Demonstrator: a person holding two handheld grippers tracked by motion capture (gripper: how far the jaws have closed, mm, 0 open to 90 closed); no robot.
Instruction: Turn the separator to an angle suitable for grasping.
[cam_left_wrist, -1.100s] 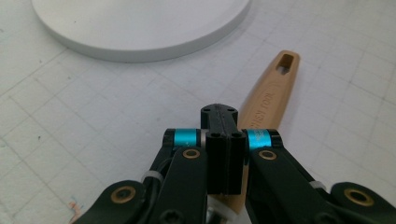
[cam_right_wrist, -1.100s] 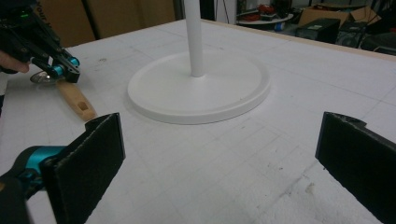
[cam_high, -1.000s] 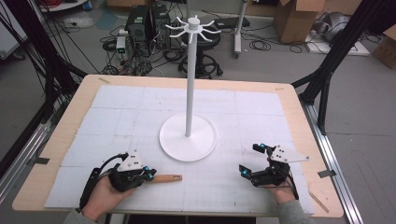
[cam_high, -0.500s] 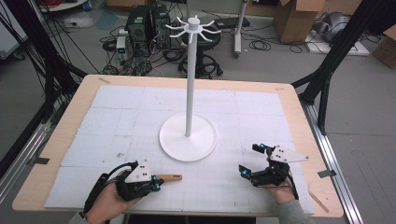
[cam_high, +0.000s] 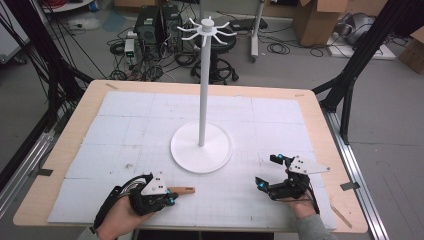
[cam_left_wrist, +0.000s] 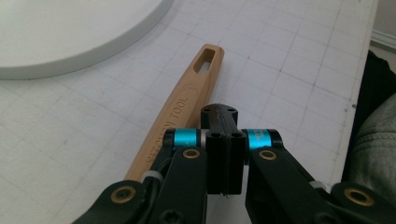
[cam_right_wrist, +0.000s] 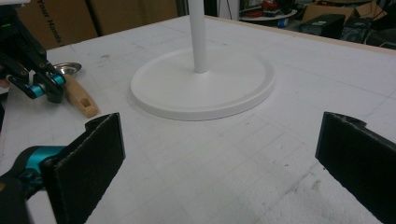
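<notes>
A wooden-handled kitchen tool lies flat on the white mat near the front edge, its slotted handle end pointing right. My left gripper rests over it with its jaws pressed together. In the left gripper view the handle runs along the left side of the shut jaws, not between them. My right gripper sits at the front right with its jaws wide apart and nothing between them. The right gripper view shows the left gripper beside the handle, with the tool's metal end behind it.
A white stand with a round base, a tall pole and hooked arms on top rises from the middle of the mat. The wooden table's edge frames the mat. Boxes, cables and equipment lie on the floor behind.
My left hand has slid a little to the right along the tool and slightly toward the front edge. The right gripper has kept still.
</notes>
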